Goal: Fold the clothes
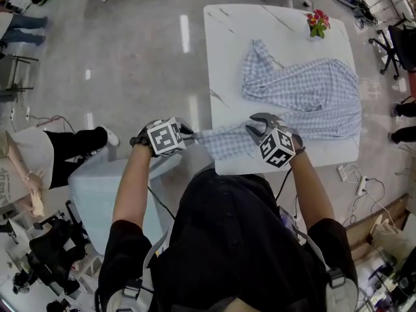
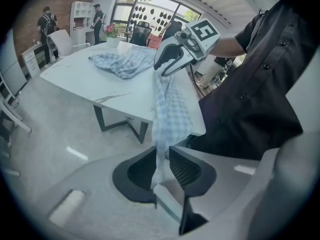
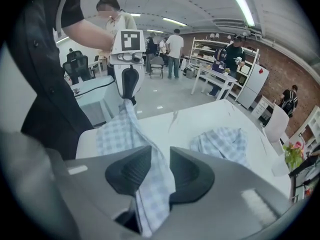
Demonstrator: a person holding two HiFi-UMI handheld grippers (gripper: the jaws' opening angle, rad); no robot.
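Since the pale blue checked fabric shirt (image 1: 305, 90) looked light and limp, its edge suited pinching; left gripper (image 2: 162, 153) and right gripper (image 3: 160, 156), jaws slightly parted, loosely straddled the near edge.

This looks like an open-plan lab or workshop office: a polished floor (image 1: 130, 57) with a power strip (image 1: 361, 186) and cables at 4 o'clock, office chairs (image 1: 390, 44) at 2 o'clock, white shelving (image 3: 207, 49) by a brick wall (image 3: 295, 69), ceiling strip lights (image 3: 244, 6), and several people (image 3: 175, 46) standing about.
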